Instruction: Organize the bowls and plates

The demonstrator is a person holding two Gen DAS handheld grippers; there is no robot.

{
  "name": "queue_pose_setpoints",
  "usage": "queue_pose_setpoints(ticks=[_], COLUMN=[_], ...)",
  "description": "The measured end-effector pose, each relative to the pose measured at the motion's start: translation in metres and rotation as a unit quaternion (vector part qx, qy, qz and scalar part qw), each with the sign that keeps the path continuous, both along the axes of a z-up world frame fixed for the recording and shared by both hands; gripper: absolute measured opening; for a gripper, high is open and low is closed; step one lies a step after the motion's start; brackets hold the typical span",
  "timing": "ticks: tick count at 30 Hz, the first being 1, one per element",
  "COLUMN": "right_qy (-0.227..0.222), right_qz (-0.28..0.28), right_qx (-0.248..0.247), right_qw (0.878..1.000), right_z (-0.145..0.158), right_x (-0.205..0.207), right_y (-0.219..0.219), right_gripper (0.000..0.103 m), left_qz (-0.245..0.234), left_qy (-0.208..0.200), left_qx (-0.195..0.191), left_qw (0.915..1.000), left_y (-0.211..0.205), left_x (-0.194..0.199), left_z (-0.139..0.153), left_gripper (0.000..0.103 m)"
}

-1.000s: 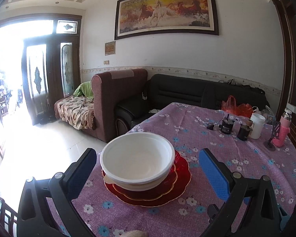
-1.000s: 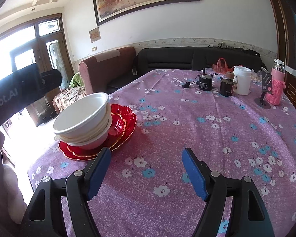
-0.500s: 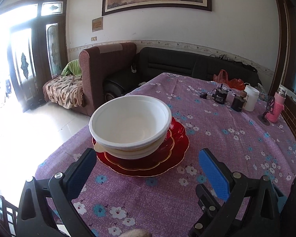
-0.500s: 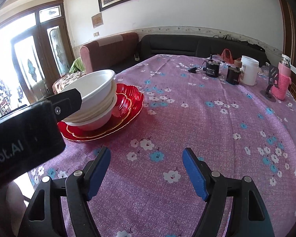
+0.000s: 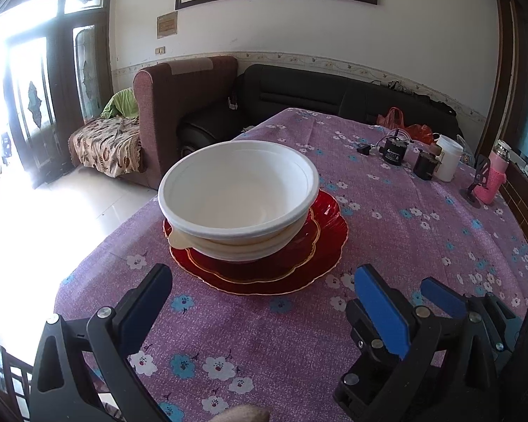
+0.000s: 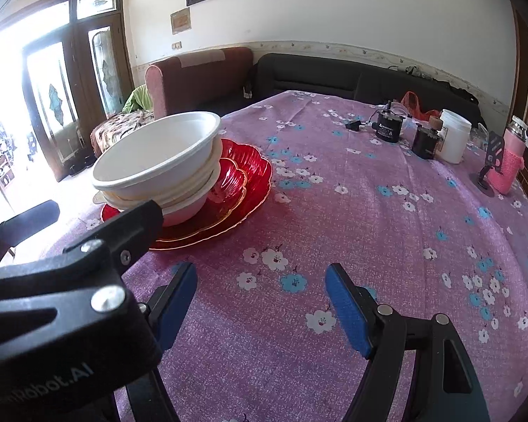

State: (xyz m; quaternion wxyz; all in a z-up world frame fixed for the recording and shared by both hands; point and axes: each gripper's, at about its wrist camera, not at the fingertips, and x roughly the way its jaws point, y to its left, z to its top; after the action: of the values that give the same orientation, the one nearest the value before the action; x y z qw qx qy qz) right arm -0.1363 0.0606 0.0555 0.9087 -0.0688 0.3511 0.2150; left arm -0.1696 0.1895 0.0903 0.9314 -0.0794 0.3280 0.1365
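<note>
The table [image 5: 422,232] under its purple flowered cloth now fills most of both views, where a second ago wall and picture took up more: both grippers have tipped down and closed in on the stack. The bowls [image 5: 237,197], nested white, sit on the red plates [image 5: 320,256] near the table's left edge. The left gripper [image 5: 264,299] stands wide open, empty, just short of the plates' near rim, so I judge a grasp on the stack is next. The right gripper [image 6: 260,302] is also wide open and empty, over bare cloth to the right of the stack. The left view looks into the top bowl; the right view shows the stacked rims side-on. The cups [image 6: 454,137] and pink bottle [image 6: 507,161] stand far right.
</note>
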Motion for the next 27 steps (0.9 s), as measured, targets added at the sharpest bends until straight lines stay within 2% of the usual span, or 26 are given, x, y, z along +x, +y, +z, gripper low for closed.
queue_pose_setpoints(ticks=[4,11,17,21,24,27], right_qy=[0.014,0.045,0.024,0.003,-0.002,0.006], right_qz=[-0.006,-0.016,-0.014,-0.034,-0.041,-0.025], right_qx=[-0.009,0.004,0.006,0.004,0.043,0.067], right_qw=[1.0,0.999,1.0,0.999,0.998,0.997], right_z=[-0.001,-0.008,-0.001,0.015,0.036,0.051], right_x=[0.011,0.018,0.012,0.014,0.026,0.046], right_y=[0.007,0.015,0.022,0.02,0.017,0.029], right_gripper=[0.08,0.08,0.08,0.08,0.08,0.08], left_qz=[0.006,0.023,0.047,0.071,0.088,0.095], left_qy=[0.008,0.02,0.021,0.004,-0.002,0.008], left_qx=[-0.009,-0.019,-0.05,-0.059,-0.066,-0.083], left_qw=[0.9999,0.9994,0.9974,0.9957,0.9939,0.992], left_y=[0.011,0.033,0.07,0.096,0.113,0.124], left_x=[0.0,-0.001,-0.008,-0.02,-0.024,-0.022], left_z=[-0.005,-0.015,-0.017,-0.009,-0.008,-0.015], left_gripper=[0.103,0.103,0.103,0.103,0.103,0.103])
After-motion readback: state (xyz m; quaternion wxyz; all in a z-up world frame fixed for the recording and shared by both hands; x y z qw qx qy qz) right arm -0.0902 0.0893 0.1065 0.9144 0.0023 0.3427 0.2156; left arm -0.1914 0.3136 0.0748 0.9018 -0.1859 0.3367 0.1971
